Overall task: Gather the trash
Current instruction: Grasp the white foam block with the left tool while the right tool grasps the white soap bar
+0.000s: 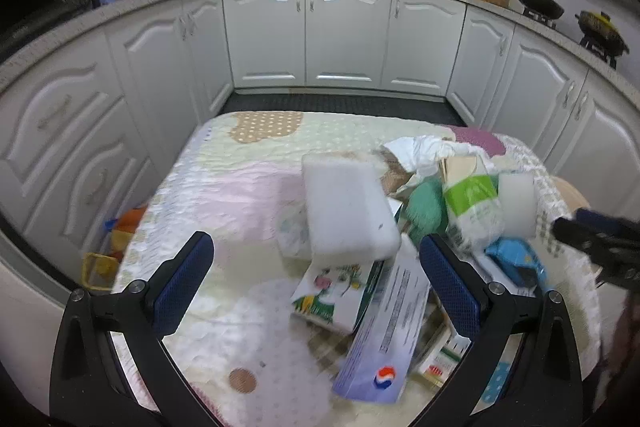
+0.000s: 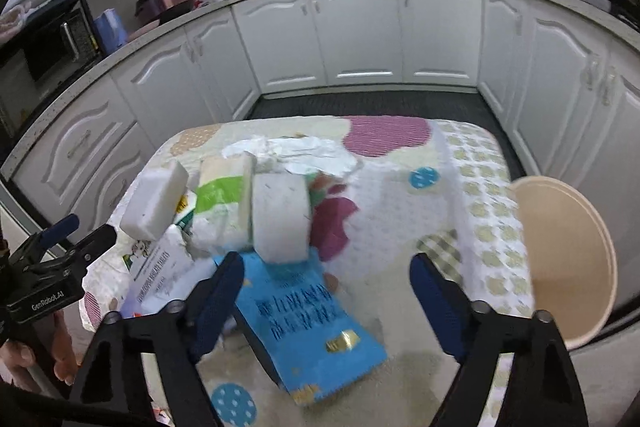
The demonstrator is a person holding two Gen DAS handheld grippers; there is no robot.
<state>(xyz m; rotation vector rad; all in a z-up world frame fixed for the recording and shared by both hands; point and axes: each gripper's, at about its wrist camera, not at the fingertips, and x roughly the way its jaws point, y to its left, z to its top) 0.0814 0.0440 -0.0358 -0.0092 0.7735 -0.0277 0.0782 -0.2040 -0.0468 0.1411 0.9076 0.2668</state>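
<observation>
A heap of trash lies on a quilted table (image 1: 224, 187). In the left wrist view it holds a white foam block (image 1: 348, 211), a flowered carton (image 1: 340, 291), a long pale box (image 1: 384, 339), a green-and-white bag (image 1: 472, 199), a second foam block (image 1: 516, 203) and a blue packet (image 1: 516, 263). My left gripper (image 1: 316, 271) is open above the carton and the first foam block. In the right wrist view my right gripper (image 2: 326, 291) is open over the blue packet (image 2: 312, 327), just short of the foam block (image 2: 280, 219). The left gripper (image 2: 96, 239) shows at the left edge there.
A beige round bin (image 2: 568, 259) stands at the table's right edge. Crumpled white paper (image 2: 296, 155) lies behind the heap. White kitchen cabinets (image 1: 344, 35) ring the table, with a dark floor mat (image 1: 336, 105) between. Orange and yellow items (image 1: 116, 239) sit on the floor at the left.
</observation>
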